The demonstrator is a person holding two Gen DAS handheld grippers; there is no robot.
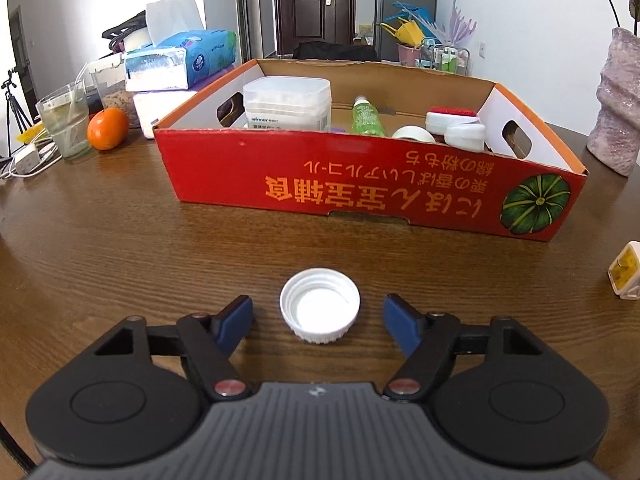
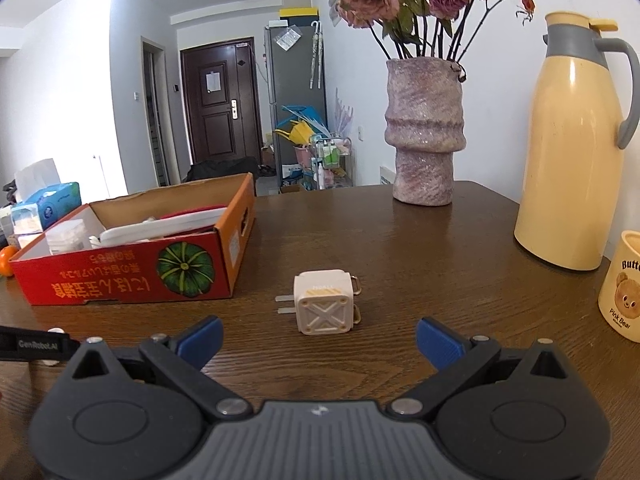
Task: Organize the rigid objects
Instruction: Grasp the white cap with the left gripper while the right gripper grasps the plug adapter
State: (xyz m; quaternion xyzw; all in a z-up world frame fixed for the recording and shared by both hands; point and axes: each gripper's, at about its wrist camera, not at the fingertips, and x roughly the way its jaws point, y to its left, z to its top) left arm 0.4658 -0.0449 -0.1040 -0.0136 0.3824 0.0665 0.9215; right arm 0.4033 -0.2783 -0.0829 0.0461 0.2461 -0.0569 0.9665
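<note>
A white bottle cap lies upside down on the wooden table, just ahead of and between the blue fingertips of my open left gripper. A red cardboard box stands beyond it, holding a white plastic tub, a green bottle, a tape roll and white containers. In the right wrist view a cream cube charger with prongs pointing left lies just ahead of my open, empty right gripper. The box is to its left there.
Tissue packs, a glass and an orange stand left of the box. A pink vase with dried roses, a yellow thermos and a bear mug stand on the right. The charger also shows at the left view's right edge.
</note>
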